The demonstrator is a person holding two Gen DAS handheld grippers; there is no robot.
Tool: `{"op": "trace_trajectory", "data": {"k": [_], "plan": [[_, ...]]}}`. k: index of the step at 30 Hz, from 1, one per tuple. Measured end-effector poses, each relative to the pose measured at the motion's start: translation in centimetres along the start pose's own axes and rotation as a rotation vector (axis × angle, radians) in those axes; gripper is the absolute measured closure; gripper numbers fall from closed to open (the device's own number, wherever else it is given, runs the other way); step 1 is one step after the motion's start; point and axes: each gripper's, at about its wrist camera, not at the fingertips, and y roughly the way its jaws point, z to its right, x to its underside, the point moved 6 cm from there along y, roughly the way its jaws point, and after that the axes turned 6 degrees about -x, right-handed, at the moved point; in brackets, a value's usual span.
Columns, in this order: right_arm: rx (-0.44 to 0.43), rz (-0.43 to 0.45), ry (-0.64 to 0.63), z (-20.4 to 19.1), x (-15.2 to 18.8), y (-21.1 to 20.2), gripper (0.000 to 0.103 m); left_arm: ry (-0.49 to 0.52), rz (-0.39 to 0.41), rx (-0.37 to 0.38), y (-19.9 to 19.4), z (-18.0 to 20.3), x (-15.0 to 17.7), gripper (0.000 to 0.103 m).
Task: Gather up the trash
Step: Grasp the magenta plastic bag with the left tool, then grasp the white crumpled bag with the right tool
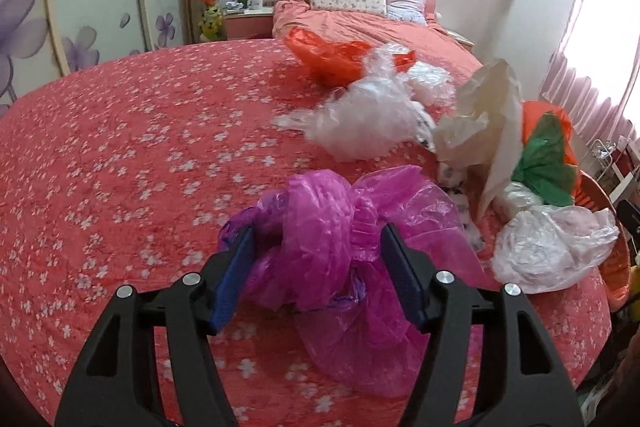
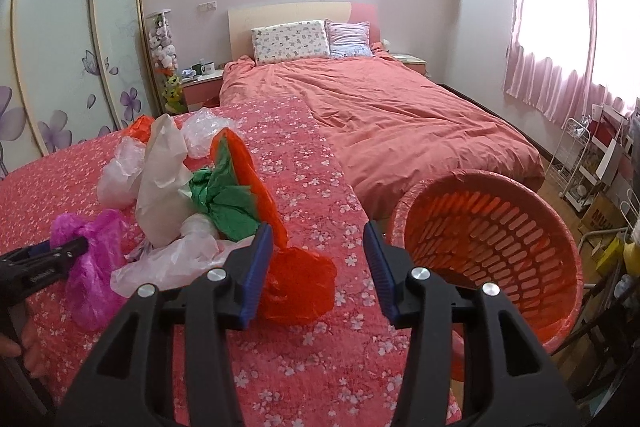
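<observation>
Bed (image 2: 320,187) carries scattered bags; basket (image 2: 492,239) sits at its right edge. Left gripper (image 1: 318,267) straddles the magenta bag (image 1: 340,219), fingers spread, not yet pinching. Right gripper (image 2: 320,267) is unclenched, empty. Step: grasping. Next: close left fingers, carry to basket.

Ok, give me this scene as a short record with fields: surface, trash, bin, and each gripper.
surface: floral cover
trash: loose plastic bags, among them a magenta bag, a red bag and a green bag
bin: orange basket, right of the cover, no trash seen inside
left gripper: open, straddling the magenta bag
right gripper: open, above the red bag
</observation>
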Motion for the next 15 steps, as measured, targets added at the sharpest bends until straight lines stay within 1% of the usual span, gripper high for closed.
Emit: {"op": "trace_trajectory", "data": {"k": [2,5,7,9,10,11,13,15], "plan": [[-0.005,-0.003,0.008,0.0,0.1,0.1,0.056,0.011,-0.003,-0.008,0.4,0.1,0.1,0.036],[-0.004,-0.005,0.011,0.0,0.0,0.3,0.056,0.026,-0.014,-0.015,0.9,0.5,-0.1,0.037],[-0.006,-0.005,0.011,0.0,0.0,0.3,0.056,0.016,-0.023,-0.019,1.2,0.3,-0.3,0.042],[-0.006,-0.007,0.012,0.0,0.0,0.4,0.056,0.011,-0.021,-0.029,1.3,0.1,-0.5,0.056],[-0.007,-0.007,0.013,0.0,0.0,0.4,0.056,0.005,-0.018,-0.035,1.4,-0.2,-0.6,0.061],[-0.008,-0.008,0.014,0.0,-0.1,0.6,0.056,0.003,-0.016,-0.048,1.4,-0.4,-0.8,0.070],[-0.012,-0.009,0.016,-0.1,-0.3,0.9,0.056,-0.009,-0.015,-0.041,1.4,-1.0,-1.1,0.074],[-0.018,-0.004,0.015,-0.2,-0.7,1.2,0.056,-0.016,-0.009,-0.053,1.3,-1.6,-1.3,0.077]]}}
